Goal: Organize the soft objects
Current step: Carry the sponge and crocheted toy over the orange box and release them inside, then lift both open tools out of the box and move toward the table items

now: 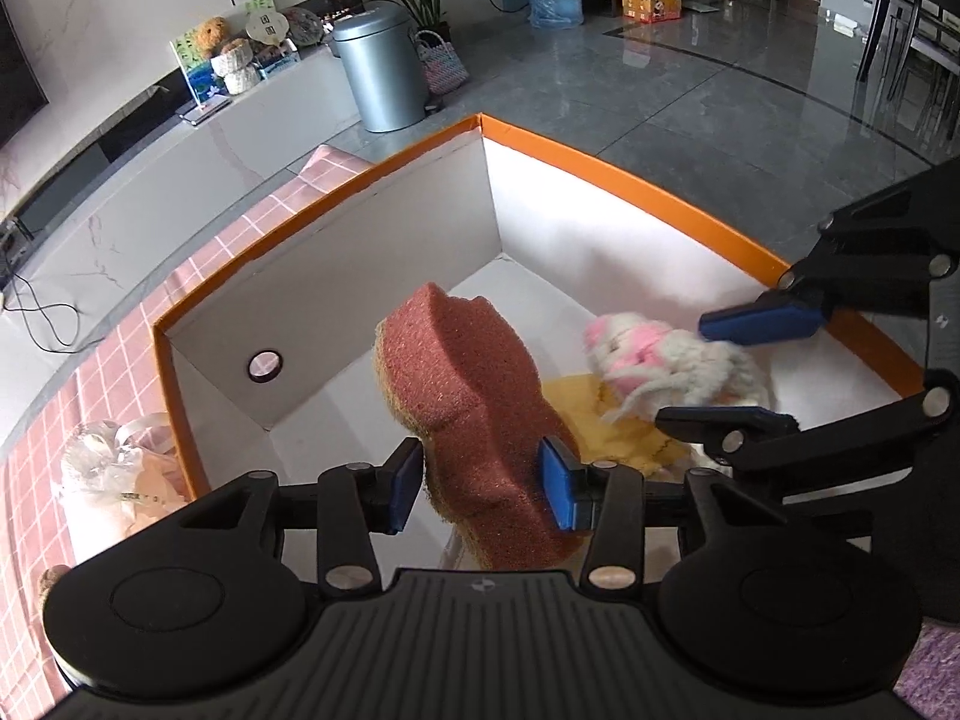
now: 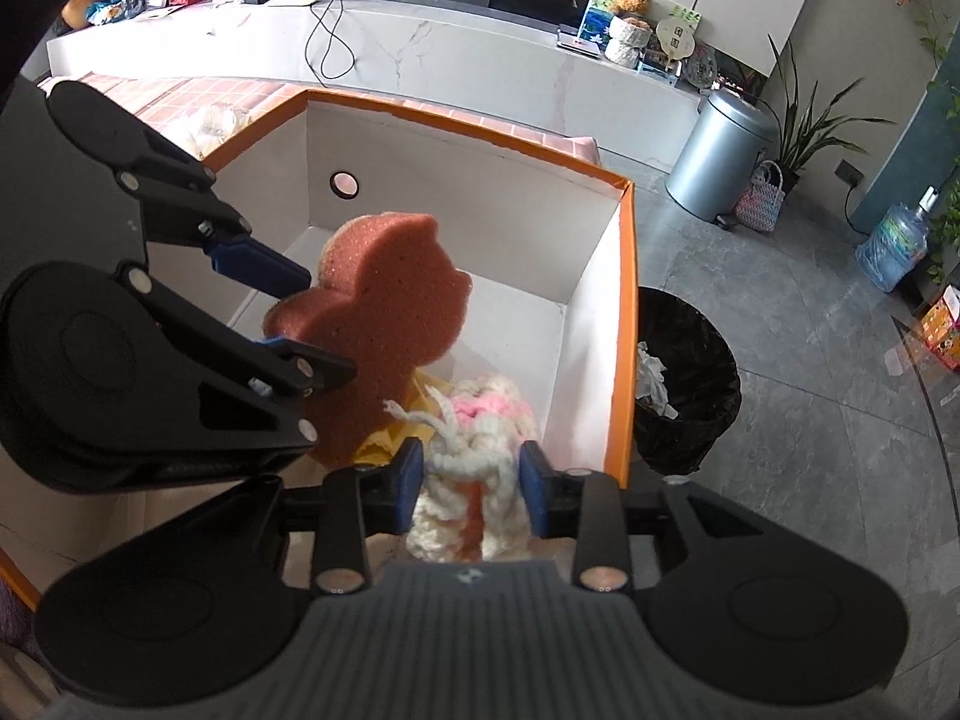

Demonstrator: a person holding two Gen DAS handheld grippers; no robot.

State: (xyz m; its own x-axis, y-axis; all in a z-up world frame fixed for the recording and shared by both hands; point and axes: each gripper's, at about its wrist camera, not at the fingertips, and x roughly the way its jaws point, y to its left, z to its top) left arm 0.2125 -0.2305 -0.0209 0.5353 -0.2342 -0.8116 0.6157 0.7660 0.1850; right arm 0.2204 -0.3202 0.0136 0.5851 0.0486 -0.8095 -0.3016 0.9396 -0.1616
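Note:
A reddish-brown shaped sponge (image 1: pixel 456 372) stands upright over the white, orange-rimmed box (image 1: pixel 600 171). My left gripper (image 1: pixel 480 489) is shut on its narrow lower part, with a blue pad against each side. In the right wrist view the same sponge (image 2: pixel 384 294) sits between the left gripper's (image 2: pixel 327 324) fingers. A pink and cream knitted toy (image 2: pixel 480 444) hangs low inside the box (image 2: pixel 627 300), and my right gripper (image 2: pixel 473 483) is shut on it. In the left wrist view the toy (image 1: pixel 636 354) is blurred, with the right gripper (image 1: pixel 684 369) around it. A yellow cloth (image 1: pixel 576 408) lies on the box floor.
The box sits on a pink checked tablecloth (image 1: pixel 108 372), with a crumpled plastic bag (image 1: pixel 114 468) beside its left wall. A black waste bin (image 2: pixel 690 372) stands on the floor against the box's right side. A grey lidded bin (image 1: pixel 378 66) stands farther back.

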